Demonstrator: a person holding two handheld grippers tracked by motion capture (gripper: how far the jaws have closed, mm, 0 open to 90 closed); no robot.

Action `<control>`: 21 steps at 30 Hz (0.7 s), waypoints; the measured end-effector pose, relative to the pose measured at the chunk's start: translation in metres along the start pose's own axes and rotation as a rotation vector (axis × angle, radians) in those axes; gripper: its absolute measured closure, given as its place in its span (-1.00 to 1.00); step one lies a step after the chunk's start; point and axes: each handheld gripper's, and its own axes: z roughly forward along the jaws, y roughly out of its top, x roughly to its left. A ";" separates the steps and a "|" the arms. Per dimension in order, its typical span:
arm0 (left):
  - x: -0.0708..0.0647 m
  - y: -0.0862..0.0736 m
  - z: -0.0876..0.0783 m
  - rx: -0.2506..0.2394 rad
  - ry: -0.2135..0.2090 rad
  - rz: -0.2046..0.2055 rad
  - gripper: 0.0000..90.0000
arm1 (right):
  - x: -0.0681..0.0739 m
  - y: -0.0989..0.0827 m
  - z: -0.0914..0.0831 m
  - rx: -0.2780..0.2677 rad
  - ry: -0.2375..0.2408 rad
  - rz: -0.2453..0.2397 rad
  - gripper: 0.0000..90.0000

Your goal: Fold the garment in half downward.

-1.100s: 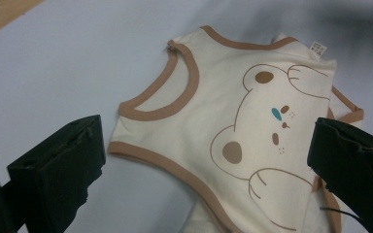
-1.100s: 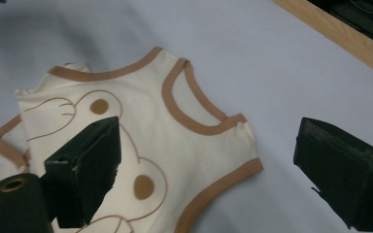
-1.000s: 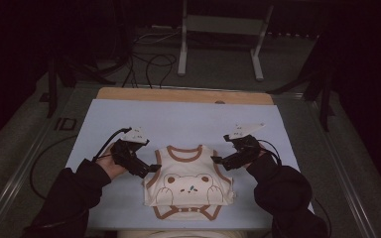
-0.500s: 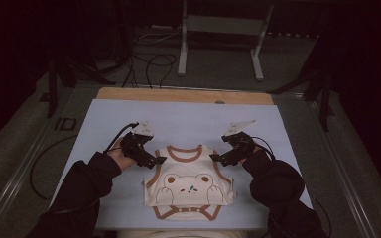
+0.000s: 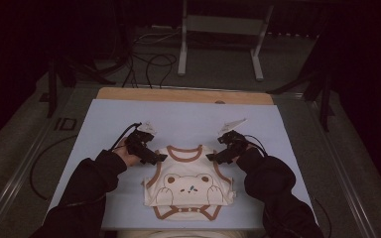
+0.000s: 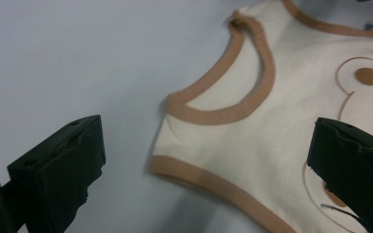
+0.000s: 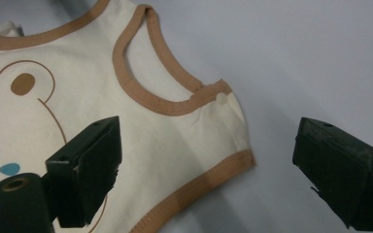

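Lying flat near the table's front edge, a soft cream baby bodysuit with tan ribbed trim and a bear print rests on smooth pale-blue covering, bare surface all around. Left gripper and right gripper, jaws spread wide, flank its shoulders, each straddling a sleeve edge.
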 end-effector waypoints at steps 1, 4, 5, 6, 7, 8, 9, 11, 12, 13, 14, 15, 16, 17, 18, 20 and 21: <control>0.001 -0.001 0.002 0.003 0.002 -0.007 -0.98 | 0.000 0.000 0.002 0.010 -0.001 0.018 -0.75; 0.004 -0.001 0.006 0.035 -0.005 -0.018 -0.99 | -0.001 0.001 0.005 0.017 0.004 0.033 -0.75; 0.005 -0.001 0.008 0.046 -0.013 -0.025 -0.99 | -0.002 0.001 0.006 0.019 0.008 0.038 -0.75; 0.005 -0.001 0.009 0.054 -0.014 -0.022 -0.99 | -0.002 0.002 0.007 0.017 0.005 0.039 -0.75; 0.005 -0.001 0.011 0.069 -0.003 -0.013 -0.99 | -0.003 0.002 0.008 0.023 0.006 0.043 -0.75; 0.004 -0.001 0.013 0.076 0.009 -0.007 -0.99 | -0.004 0.002 0.010 0.018 0.009 0.032 -0.75; 0.004 -0.001 0.015 0.085 0.014 0.001 -0.98 | -0.005 0.002 0.011 0.021 0.006 0.030 -0.75; 0.005 -0.002 0.017 0.088 0.017 0.002 -0.90 | -0.006 0.002 0.014 0.030 0.006 0.027 -0.75; 0.006 -0.002 0.018 0.092 0.021 0.004 -0.89 | -0.006 0.002 0.015 0.032 0.000 0.034 -0.75; 0.006 -0.002 0.019 0.091 0.028 0.006 -0.89 | -0.008 0.001 0.017 0.031 -0.004 0.030 -0.75; 0.007 -0.003 0.020 0.089 0.031 0.004 -0.88 | -0.009 0.000 0.018 0.040 -0.005 0.025 -0.71; 0.008 -0.003 0.020 0.089 0.029 0.002 -0.85 | -0.010 -0.001 0.021 0.045 -0.016 0.021 -0.68; 0.009 -0.003 0.021 0.088 0.035 -0.001 -0.80 | -0.011 -0.002 0.022 0.053 -0.021 0.017 -0.66; 0.009 -0.003 0.022 0.086 0.045 -0.003 -0.79 | -0.012 -0.003 0.024 0.057 -0.018 0.019 -0.61; 0.009 -0.003 0.022 0.084 0.048 0.001 -0.74 | -0.013 -0.003 0.026 0.063 -0.028 0.009 -0.57; 0.010 -0.004 0.022 0.079 0.048 0.015 -0.64 | -0.015 -0.004 0.029 0.070 -0.035 0.013 -0.47; 0.010 -0.005 0.022 0.072 0.043 0.024 -0.59 | -0.015 -0.004 0.030 0.067 -0.036 0.011 -0.44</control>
